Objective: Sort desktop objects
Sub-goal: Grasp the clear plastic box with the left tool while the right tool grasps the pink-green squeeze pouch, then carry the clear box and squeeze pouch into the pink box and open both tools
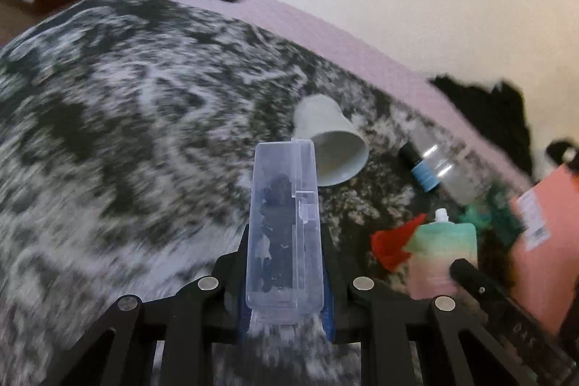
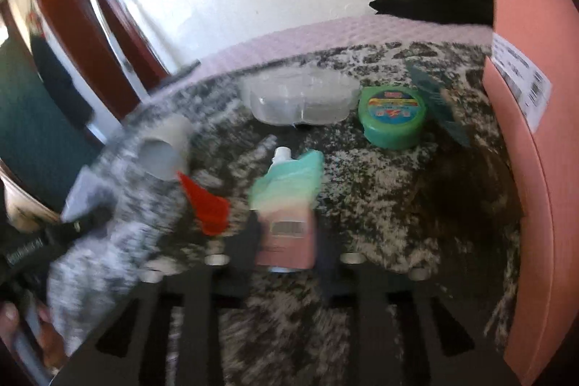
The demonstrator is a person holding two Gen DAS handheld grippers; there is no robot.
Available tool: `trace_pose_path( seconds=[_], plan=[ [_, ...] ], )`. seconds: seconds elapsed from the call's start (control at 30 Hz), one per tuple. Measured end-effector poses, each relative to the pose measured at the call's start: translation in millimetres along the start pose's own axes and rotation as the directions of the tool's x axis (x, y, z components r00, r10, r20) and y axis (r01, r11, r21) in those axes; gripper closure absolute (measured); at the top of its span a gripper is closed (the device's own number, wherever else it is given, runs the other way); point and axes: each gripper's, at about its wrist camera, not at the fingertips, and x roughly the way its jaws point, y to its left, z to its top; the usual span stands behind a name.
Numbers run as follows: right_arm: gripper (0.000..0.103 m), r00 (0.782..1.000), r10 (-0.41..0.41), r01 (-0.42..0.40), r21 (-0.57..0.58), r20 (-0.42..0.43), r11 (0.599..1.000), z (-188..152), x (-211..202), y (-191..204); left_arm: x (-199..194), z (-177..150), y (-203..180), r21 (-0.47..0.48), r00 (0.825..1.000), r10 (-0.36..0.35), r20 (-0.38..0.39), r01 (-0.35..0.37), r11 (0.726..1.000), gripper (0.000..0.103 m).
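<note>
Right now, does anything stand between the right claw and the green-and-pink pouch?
Nothing visible does. The pouch lies inside the right claw, between its fingers, spout pointing away. A red scrap lies just left of it, outside the fingers. Blur hides whether the claw has closed on the pouch.

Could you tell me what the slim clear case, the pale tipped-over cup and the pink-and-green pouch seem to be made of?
The slim clear case, clamped in the left hand-held gripper, looks like rigid glossy plastic: see-through, with moulded edges. The pale tipped-over cup looks matte, probably paper or thin plastic. The pink-and-green pouch, between the right hand-held gripper fingers, seems to be flexible printed film with a white spout.
</note>
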Motion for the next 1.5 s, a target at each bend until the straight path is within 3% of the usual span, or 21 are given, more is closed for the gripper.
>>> trace_pose_path(
  seconds=[0.07,0.23,0.43,0.63,0.83,1.03,1.33,1.5],
  plan=[
    [0.091,0.999,0.03,-0.03,0.007,0.014,1.0,1,-20,3,-22,-9,2,-0.013,1.0,-0.013,0.016,0.014,1.0,0.08],
    [0.094,0.991,0.128,-0.128,0.013,0.034,0.992,-8,-63,25,-71,-27,-3,-0.009,0.996,-0.053,0.065,0.053,0.999,0.08],
    [0.094,0.963,0.227,-0.22,-0.064,0.145,0.973,-8,-136,66,-132,-33,-21,0.033,0.981,-0.102,0.163,0.098,0.995,0.08],
    [0.094,0.906,0.316,-0.292,-0.125,0.283,0.948,-5,-223,85,-184,-32,-49,0.105,0.949,-0.163,0.269,0.139,0.985,0.08],
    [0.094,0.823,0.354,-0.305,-0.181,0.444,0.935,-2,-319,76,-219,-38,-94,0.196,0.914,-0.235,0.331,0.178,0.964,0.08],
    [0.094,0.774,0.3,-0.25,-0.167,0.558,0.954,-8,-388,40,-239,-52,-149,0.304,0.875,-0.337,0.347,0.235,0.923,0.08],
    [0.094,0.684,0.182,-0.142,-0.116,0.706,0.983,-22,-488,-21,-218,-78,-254,0.436,0.837,-0.497,0.228,0.368,0.821,0.079],
    [0.094,0.681,0.097,-0.086,-0.052,0.726,0.995,-21,-501,-56,-198,-89,-313,0.502,0.827,-0.538,0.161,0.401,0.766,0.079]
  ],
)
